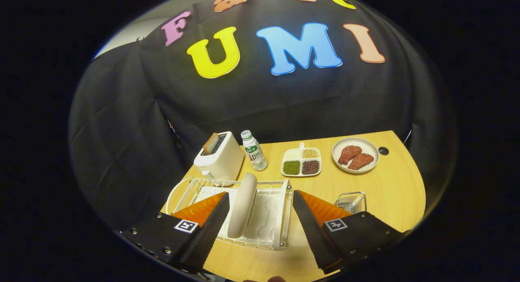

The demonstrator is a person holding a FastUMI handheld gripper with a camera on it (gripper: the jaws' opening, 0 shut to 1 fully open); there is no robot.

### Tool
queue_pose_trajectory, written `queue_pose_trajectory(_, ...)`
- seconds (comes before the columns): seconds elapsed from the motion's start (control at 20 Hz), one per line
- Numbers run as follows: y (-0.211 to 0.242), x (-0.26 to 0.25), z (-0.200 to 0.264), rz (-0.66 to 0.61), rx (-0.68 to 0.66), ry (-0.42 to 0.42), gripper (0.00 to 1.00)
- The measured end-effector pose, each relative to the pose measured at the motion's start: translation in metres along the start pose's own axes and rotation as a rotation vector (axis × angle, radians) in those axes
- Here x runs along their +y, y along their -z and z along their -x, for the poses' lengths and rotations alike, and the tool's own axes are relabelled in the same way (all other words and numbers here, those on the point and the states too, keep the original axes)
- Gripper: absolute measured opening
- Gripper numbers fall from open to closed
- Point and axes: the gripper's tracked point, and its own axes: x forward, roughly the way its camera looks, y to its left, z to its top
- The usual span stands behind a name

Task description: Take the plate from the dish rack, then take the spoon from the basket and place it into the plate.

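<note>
Clearly the tongs [260, 209] gape wide around the plate [243, 204] standing upright in the dish rack [280, 217]: stiff, slippery, breakable, best pinched by its top rim.

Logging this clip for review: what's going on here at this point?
A person's handheld gripper is open, its fingers spread either side of a white plate standing on edge in the dish rack; neither finger touches it yet. The small wire basket sits beyond the right finger; whether a spoon lies in it is hard to tell. Farther back stand a toaster, a bottle, a divided tray of beans and a plate of meat.
</note>
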Motion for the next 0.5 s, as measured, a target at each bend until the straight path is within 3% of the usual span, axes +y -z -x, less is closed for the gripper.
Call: queue_pose_trajectory(0.5,0.027,0.02,-0.069,-0.095,0.245,0.047,0.99)
